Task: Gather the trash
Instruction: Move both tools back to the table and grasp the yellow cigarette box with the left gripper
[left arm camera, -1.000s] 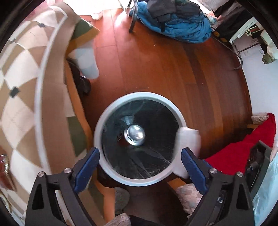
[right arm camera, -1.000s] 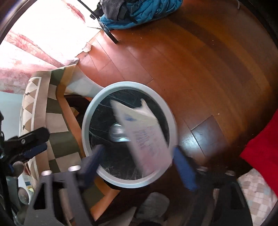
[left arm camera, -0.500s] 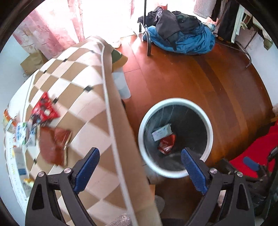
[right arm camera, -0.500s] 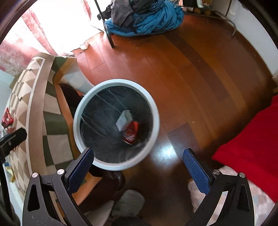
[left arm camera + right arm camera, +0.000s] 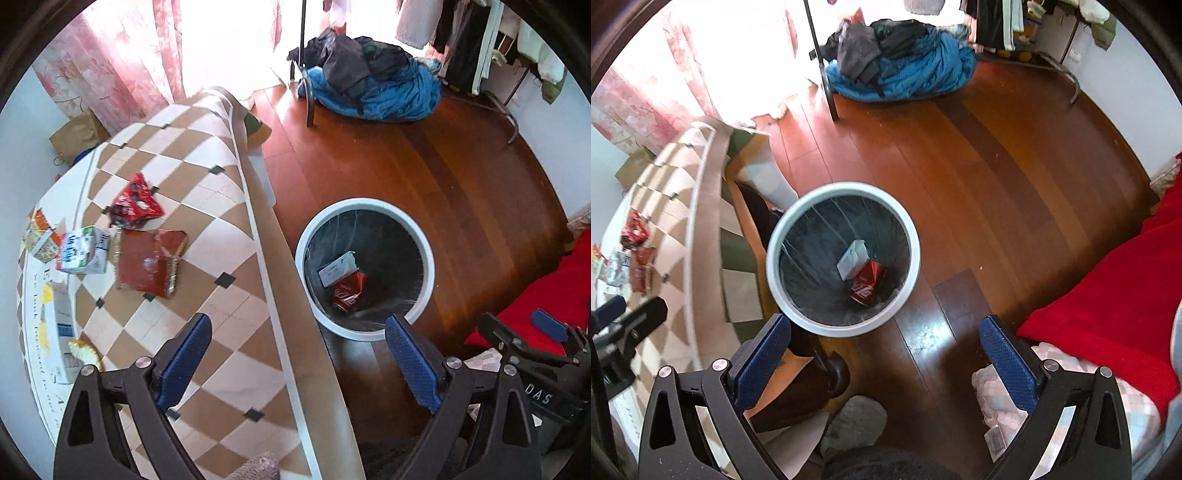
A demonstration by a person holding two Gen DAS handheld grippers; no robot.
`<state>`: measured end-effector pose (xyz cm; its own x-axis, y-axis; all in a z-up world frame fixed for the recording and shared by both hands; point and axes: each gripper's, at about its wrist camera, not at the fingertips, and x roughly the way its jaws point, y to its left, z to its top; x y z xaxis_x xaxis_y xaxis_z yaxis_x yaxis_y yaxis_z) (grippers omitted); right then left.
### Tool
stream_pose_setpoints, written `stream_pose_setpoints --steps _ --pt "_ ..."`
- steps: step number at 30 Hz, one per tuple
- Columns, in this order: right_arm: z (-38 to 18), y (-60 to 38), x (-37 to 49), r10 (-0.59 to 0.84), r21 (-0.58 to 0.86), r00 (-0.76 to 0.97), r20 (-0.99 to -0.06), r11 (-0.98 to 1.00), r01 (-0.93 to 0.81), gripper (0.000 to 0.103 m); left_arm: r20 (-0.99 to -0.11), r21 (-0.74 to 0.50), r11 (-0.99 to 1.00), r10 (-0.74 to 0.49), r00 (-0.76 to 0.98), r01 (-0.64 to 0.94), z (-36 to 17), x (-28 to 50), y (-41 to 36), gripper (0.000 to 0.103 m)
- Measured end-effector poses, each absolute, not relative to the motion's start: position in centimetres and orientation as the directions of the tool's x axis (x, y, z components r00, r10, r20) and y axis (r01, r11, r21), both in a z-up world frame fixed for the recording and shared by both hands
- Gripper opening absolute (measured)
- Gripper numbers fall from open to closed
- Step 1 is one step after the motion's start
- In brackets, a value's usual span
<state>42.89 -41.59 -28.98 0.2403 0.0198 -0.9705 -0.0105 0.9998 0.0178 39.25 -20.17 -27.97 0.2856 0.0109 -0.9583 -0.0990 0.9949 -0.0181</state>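
A white-rimmed bin [image 5: 424, 251] [image 5: 912, 236] with a black liner stands on the wood floor beside the table. Inside lie a white carton [image 5: 337, 272] [image 5: 852, 258] and a crushed red can [image 5: 348, 291] [image 5: 868, 283]. On the checked tablecloth [image 5: 207, 206] sit a red wrapper [image 5: 136, 202], a flat red packet [image 5: 149, 261], a green-and-white carton [image 5: 83, 250] and more packets at the left edge. My left gripper [image 5: 298, 363] is open above the table edge, holding nothing. My right gripper [image 5: 885, 363] is open above the floor near the bin, also holding nothing.
A blue quilt with dark clothes [image 5: 373, 88] [image 5: 901, 70] is heaped on the floor at the back by a black stand leg [image 5: 825, 77]. A red blanket [image 5: 1108, 288] lies at the right. A dark table leg [image 5: 816, 354] stands below the table edge.
The white carton dropped from the right gripper into the bin. Both grippers then rose and pulled back; the left one swung left, bringing the tabletop and its trash into view.
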Motion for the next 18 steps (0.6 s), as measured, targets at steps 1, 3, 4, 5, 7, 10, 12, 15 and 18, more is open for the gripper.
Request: stream_pose_setpoints --steps 1,3,4,5,7,10,12,15,18 --pt "-27.7 -41.3 42.5 0.024 0.020 0.263 -0.964 1.000 -0.015 0.103 -0.955 -0.019 0.995 0.012 0.296 -0.101 -27.4 38.9 -20.1 0.096" --pt "-25.6 -40.6 41.9 0.027 0.021 0.300 -0.954 0.999 -0.024 0.103 -0.945 -0.023 0.994 0.013 0.327 -0.105 -25.8 37.8 -19.5 0.096" --pt "-24.7 -40.3 41.6 0.033 0.026 0.315 -0.948 0.999 -0.028 0.103 -0.940 -0.026 0.993 0.013 0.341 -0.111 -25.0 37.2 -19.1 0.096" --pt "-23.8 -39.9 41.3 0.041 0.032 0.328 -0.944 0.999 -0.032 0.103 -0.936 -0.029 0.993 0.013 0.351 -0.116 -24.5 36.7 -18.7 0.096" --pt "-21.6 -38.8 40.5 0.067 0.052 0.357 -0.932 0.997 -0.051 0.103 -0.924 -0.032 0.991 0.020 0.382 -0.130 -23.0 35.6 -17.6 0.096" --pt "-19.2 -36.9 39.6 0.102 0.075 0.389 -0.915 0.994 -0.084 0.103 -0.902 -0.026 0.986 0.049 0.429 -0.167 -20.8 33.6 -15.1 0.096" --pt "-17.5 -34.6 38.8 0.143 0.102 0.403 -0.904 0.987 -0.123 0.103 -0.890 -0.023 0.980 0.071 0.450 -0.200 -19.7 32.4 -12.9 0.096" --pt "-16.4 -31.3 37.9 0.193 0.133 0.400 -0.896 0.976 -0.172 0.103 -0.875 -0.038 0.968 0.087 0.476 -0.248 -18.3 30.6 -9.1 0.096" --pt "-16.1 -26.8 36.9 0.241 0.158 0.371 -0.897 0.957 -0.242 0.103 -0.870 -0.028 0.954 0.125 0.478 -0.300 -17.8 28.8 -5.0 0.096"
